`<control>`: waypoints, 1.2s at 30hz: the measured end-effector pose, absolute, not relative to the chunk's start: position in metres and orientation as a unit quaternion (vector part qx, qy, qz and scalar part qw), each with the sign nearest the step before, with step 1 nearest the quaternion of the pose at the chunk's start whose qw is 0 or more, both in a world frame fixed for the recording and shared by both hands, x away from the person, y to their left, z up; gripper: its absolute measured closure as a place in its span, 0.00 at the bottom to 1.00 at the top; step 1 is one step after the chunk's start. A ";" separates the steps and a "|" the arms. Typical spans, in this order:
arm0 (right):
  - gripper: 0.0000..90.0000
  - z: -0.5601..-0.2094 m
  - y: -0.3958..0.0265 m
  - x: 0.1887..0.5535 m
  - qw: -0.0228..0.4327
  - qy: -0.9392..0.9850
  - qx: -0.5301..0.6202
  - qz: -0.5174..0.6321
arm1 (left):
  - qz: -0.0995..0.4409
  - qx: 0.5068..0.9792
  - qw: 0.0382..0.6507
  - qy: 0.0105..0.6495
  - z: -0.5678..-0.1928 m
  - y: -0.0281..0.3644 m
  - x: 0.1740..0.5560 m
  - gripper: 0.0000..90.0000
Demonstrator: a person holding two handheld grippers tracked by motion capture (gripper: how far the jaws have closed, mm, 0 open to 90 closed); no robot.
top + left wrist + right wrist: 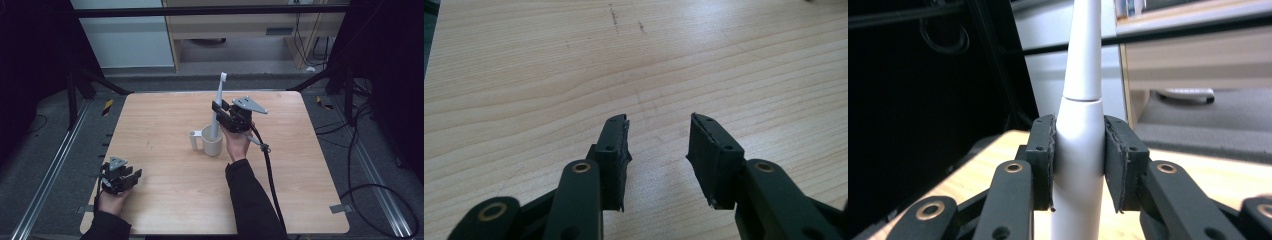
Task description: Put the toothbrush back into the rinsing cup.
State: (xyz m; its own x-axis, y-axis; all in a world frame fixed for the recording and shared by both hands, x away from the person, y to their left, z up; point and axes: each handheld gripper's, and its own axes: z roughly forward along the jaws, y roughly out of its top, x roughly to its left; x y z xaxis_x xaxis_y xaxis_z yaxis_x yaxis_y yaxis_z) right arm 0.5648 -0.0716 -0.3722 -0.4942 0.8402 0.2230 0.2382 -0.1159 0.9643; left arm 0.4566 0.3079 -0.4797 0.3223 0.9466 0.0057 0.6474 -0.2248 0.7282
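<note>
A: Right gripper (1078, 165) clamped on electric toothbrush (1079, 150), upright betw. pads, lower end in white cup (212, 140) just below.

B: Prob. light, stiff, slick plastic; best gripped at thick body. Left gripper (658, 150) parted, holding nothing.

White electric toothbrush (218, 102) — upright, its base inside the white cup (212, 140).

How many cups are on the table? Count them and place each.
1. The white cup stands near the table's middle, the toothbrush rising from it, gripped by the right gripper.
</note>
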 end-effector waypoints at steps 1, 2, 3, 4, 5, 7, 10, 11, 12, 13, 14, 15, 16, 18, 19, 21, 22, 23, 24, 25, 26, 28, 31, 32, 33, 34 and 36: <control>0.75 -0.375 -0.071 0.566 0.246 0.620 0.439 0.602 | 0.233 0.747 0.321 0.534 -0.480 0.308 0.457 0.65; 0.75 -0.375 -0.071 0.566 0.246 0.620 0.439 0.602 | 0.233 0.747 0.321 0.534 -0.480 0.308 0.457 0.65; 0.75 -0.381 -0.070 0.567 0.241 0.623 0.444 0.597 | 0.233 0.747 0.321 0.534 -0.480 0.308 0.457 0.65; 0.75 -0.384 -0.070 0.568 0.238 0.625 0.447 0.594 | 0.234 0.746 0.321 0.534 -0.480 0.308 0.457 0.65; 0.75 -0.387 -0.070 0.569 0.235 0.627 0.450 0.591 | 0.234 0.746 0.321 0.534 -0.480 0.308 0.457 0.65; 0.75 -0.392 -0.069 0.571 0.233 0.631 0.455 0.583 | 0.234 0.747 0.321 0.533 -0.480 0.308 0.457 0.65; 0.75 -0.398 -0.068 0.574 0.233 0.641 0.461 0.568 | 0.234 0.747 0.321 0.533 -0.480 0.308 0.457 0.65; 0.75 -0.399 -0.067 0.575 0.233 0.643 0.462 0.565 | 0.233 0.747 0.321 0.534 -0.480 0.308 0.457 0.65; 0.75 -0.401 -0.067 0.576 0.231 0.645 0.464 0.562 | 0.233 0.747 0.321 0.534 -0.480 0.308 0.457 0.65; 0.75 -0.403 -0.067 0.577 0.228 0.649 0.465 0.558 | 0.234 0.747 0.321 0.534 -0.480 0.308 0.457 0.65; 0.75 -0.404 -0.066 0.577 0.227 0.653 0.466 0.552 | 0.234 0.747 0.322 0.533 -0.480 0.308 0.457 0.65; 0.75 -0.406 -0.065 0.578 0.228 0.657 0.466 0.546 | 0.234 0.747 0.322 0.533 -0.480 0.308 0.456 0.65; 0.75 -0.407 -0.065 0.578 0.227 0.661 0.466 0.543 | 0.233 0.747 0.321 0.532 -0.480 0.308 0.457 0.65; 0.75 -0.410 -0.066 0.578 0.224 0.660 0.468 0.543 | 0.233 0.747 0.322 0.533 -0.480 0.308 0.457 0.65; 0.75 -0.410 -0.066 0.578 0.224 0.660 0.468 0.543 | 0.233 0.748 0.321 0.533 -0.480 0.307 0.457 0.65; 0.75 -0.414 -0.067 0.579 0.218 0.665 0.476 0.532 | 0.234 0.748 0.321 0.532 -0.480 0.307 0.457 0.65; 0.75 -0.416 -0.067 0.579 0.218 0.667 0.477 0.529 | 0.233 0.748 0.320 0.532 -0.480 0.307 0.457 0.65; 0.75 -0.417 -0.068 0.579 0.217 0.668 0.478 0.528 | 0.234 0.748 0.320 0.532 -0.480 0.307 0.457 0.65; 0.75 -0.419 -0.068 0.579 0.213 0.668 0.480 0.528 | 0.234 0.748 0.320 0.532 -0.480 0.307 0.457 0.65; 0.75 -0.419 -0.068 0.579 0.213 0.668 0.480 0.528 | 0.234 0.748 0.320 0.532 -0.480 0.307 0.457 0.65; 0.75 -0.421 -0.068 0.579 0.210 0.670 0.481 0.525 | 0.233 0.749 0.320 0.532 -0.480 0.307 0.457 0.65; 0.75 -0.424 -0.068 0.581 0.206 0.675 0.485 0.516 | 0.233 0.749 0.320 0.531 -0.480 0.307 0.457 0.65; 0.74 -0.426 -0.067 0.581 0.200 0.681 0.486 0.510 | 0.232 0.749 0.320 0.532 -0.480 0.307 0.457 0.65; 0.74 -0.427 -0.066 0.582 0.199 0.683 0.486 0.508 | 0.232 0.749 0.320 0.532 -0.480 0.307 0.457 0.65; 0.74 -0.427 -0.066 0.581 0.200 0.682 0.486 0.509 | 0.232 0.749 0.320 0.532 -0.480 0.307 0.457 0.65; 0.74 -0.427 -0.066 0.581 0.202 0.682 0.487 0.507 | 0.232 0.749 0.320 0.531 -0.480 0.307 0.457 0.65; 0.73 -0.426 -0.066 0.580 0.200 0.684 0.486 0.506 | 0.232 0.749 0.320 0.531 -0.480 0.307 0.457 0.65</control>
